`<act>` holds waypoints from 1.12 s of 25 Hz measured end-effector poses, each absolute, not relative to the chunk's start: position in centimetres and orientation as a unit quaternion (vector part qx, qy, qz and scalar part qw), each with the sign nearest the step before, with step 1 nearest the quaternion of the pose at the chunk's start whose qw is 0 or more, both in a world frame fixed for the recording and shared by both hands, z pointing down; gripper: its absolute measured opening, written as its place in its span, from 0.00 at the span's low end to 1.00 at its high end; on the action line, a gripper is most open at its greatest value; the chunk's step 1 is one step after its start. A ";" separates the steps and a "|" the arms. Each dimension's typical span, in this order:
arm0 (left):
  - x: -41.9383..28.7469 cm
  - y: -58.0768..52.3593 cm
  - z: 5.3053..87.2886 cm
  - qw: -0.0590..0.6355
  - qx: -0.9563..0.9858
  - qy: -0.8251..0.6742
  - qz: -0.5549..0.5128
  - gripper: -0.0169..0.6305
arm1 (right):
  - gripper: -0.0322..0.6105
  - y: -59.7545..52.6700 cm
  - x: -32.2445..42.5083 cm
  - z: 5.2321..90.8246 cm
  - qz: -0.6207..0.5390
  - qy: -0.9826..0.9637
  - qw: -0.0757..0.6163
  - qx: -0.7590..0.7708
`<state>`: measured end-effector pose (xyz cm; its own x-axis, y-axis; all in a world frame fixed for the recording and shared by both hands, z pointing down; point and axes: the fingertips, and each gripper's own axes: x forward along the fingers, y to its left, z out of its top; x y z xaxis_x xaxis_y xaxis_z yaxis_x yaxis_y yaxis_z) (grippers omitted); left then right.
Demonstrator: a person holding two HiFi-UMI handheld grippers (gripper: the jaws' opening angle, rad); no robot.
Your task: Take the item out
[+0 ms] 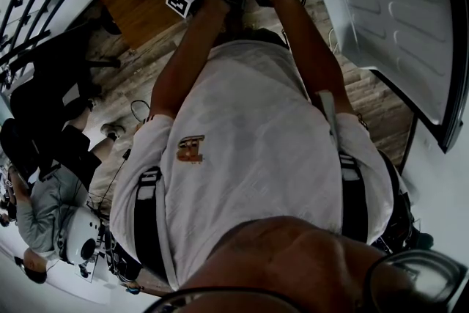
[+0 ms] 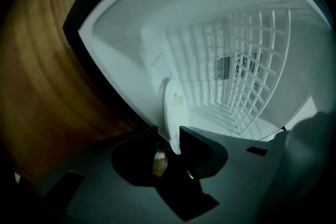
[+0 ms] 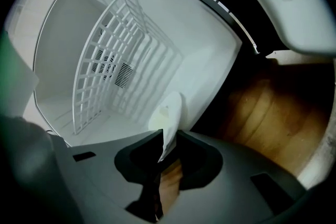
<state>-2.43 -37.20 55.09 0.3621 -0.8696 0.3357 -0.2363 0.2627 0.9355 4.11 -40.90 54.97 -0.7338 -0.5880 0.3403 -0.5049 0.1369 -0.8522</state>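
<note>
Left gripper [image 2: 169,136]: I have its jaws almost together, pinched on the lower edge of a thin white round plastic disc [image 2: 173,105].
Right gripper [image 3: 168,139]: I see the same here, jaws nearly closed and clamped on the near rim of the disc [image 3: 169,115].
Disc: it stands edge-on between both grippers, at the near mouth of the white fridge compartment [image 2: 131,60]. I cannot tell whether it touches the compartment's floor.
White wire rack [image 2: 252,71]: it is set upright at the far end of the compartment, well beyond the disc. In the right gripper view it shows to the left of the disc [image 3: 115,60].
White ribbed fridge door [image 1: 396,18]: swung open at the right of the head view.
Wooden floor [image 2: 37,76]: left of the compartment in the left gripper view, right of it in the right gripper view [image 3: 278,113].
Operator: both arms reach forward together, white shirt [image 1: 249,157] filling the head view.
</note>
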 end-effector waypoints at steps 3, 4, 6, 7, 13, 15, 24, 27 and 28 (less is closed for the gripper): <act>-2.4 -37.3 54.8 0.613 0.558 -0.497 -0.256 0.22 | 0.18 -40.7 4.1 55.0 -0.557 0.747 0.042 -0.360; -2.3 -37.3 54.8 0.613 0.560 -0.495 -0.256 0.22 | 0.17 -40.7 4.1 55.0 -0.560 0.745 0.044 -0.359; -2.2 -37.5 54.7 0.613 0.563 -0.491 -0.258 0.21 | 0.17 -40.7 4.0 55.0 -0.566 0.742 0.053 -0.355; -2.1 -37.6 54.7 0.613 0.564 -0.489 -0.258 0.20 | 0.16 -40.7 4.0 54.9 -0.568 0.741 0.058 -0.353; -2.2 -38.0 54.7 0.613 0.566 -0.484 -0.264 0.18 | 0.14 -40.7 3.9 53.8 -0.571 0.745 0.082 -0.334; -2.1 -37.9 54.8 0.614 0.565 -0.481 -0.270 0.16 | 0.13 -40.7 3.9 53.4 -0.573 0.746 0.088 -0.328; -2.3 -37.7 54.9 0.608 0.563 -0.469 -0.304 0.12 | 0.12 -40.1 4.1 53.7 -0.606 0.721 0.124 -0.312; -2.4 -37.7 54.6 0.600 0.572 -0.469 -0.304 0.11 | 0.12 -40.1 4.2 53.9 -0.614 0.714 0.133 -0.310; -2.4 -37.8 54.5 0.596 0.577 -0.468 -0.304 0.11 | 0.12 -40.1 4.2 53.9 -0.615 0.713 0.136 -0.309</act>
